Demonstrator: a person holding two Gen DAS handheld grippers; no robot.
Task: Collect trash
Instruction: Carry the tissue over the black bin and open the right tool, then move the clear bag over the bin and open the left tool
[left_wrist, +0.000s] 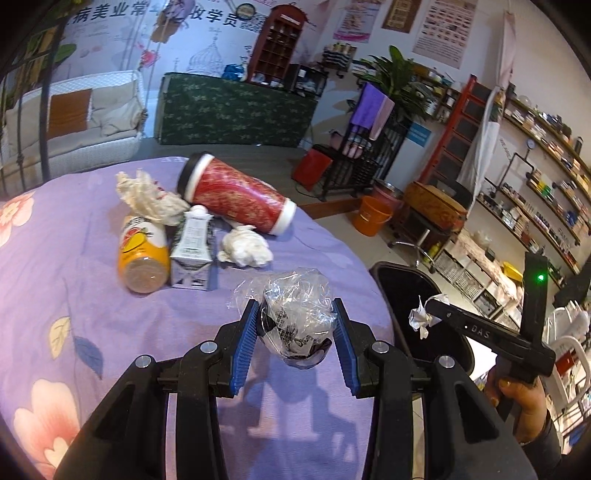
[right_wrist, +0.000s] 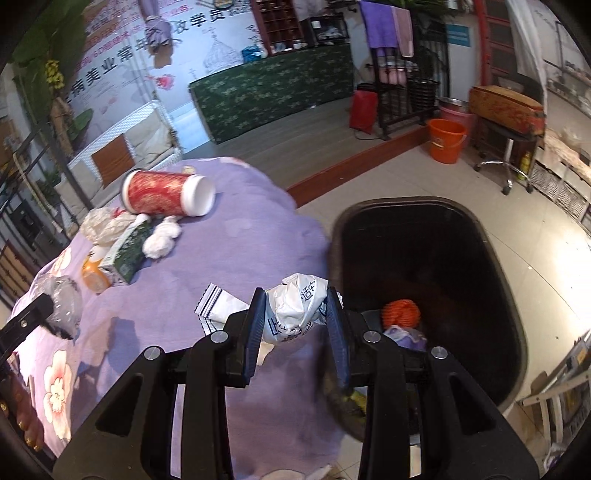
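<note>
My left gripper (left_wrist: 295, 314) is shut on a crumpled clear plastic wrapper (left_wrist: 297, 314) above the purple floral tablecloth (left_wrist: 92, 314). My right gripper (right_wrist: 297, 310) is shut on a crumpled white printed paper wrapper (right_wrist: 291, 310), at the table edge beside the black trash bin (right_wrist: 424, 236). From the left wrist view the right gripper (left_wrist: 424, 314) holds the wrapper over the bin (left_wrist: 402, 280). On the table lie a red canister (left_wrist: 236, 192), an orange bottle (left_wrist: 142, 254), a small carton (left_wrist: 192, 247) and tissue wads (left_wrist: 245, 247).
The bin holds an orange ball (right_wrist: 400, 312) and other trash. An orange bucket (right_wrist: 445, 140) and a stool (right_wrist: 506, 110) stand on the floor beyond the bin. A green covered counter (left_wrist: 236, 110) and white sofa (left_wrist: 74, 122) are behind the table.
</note>
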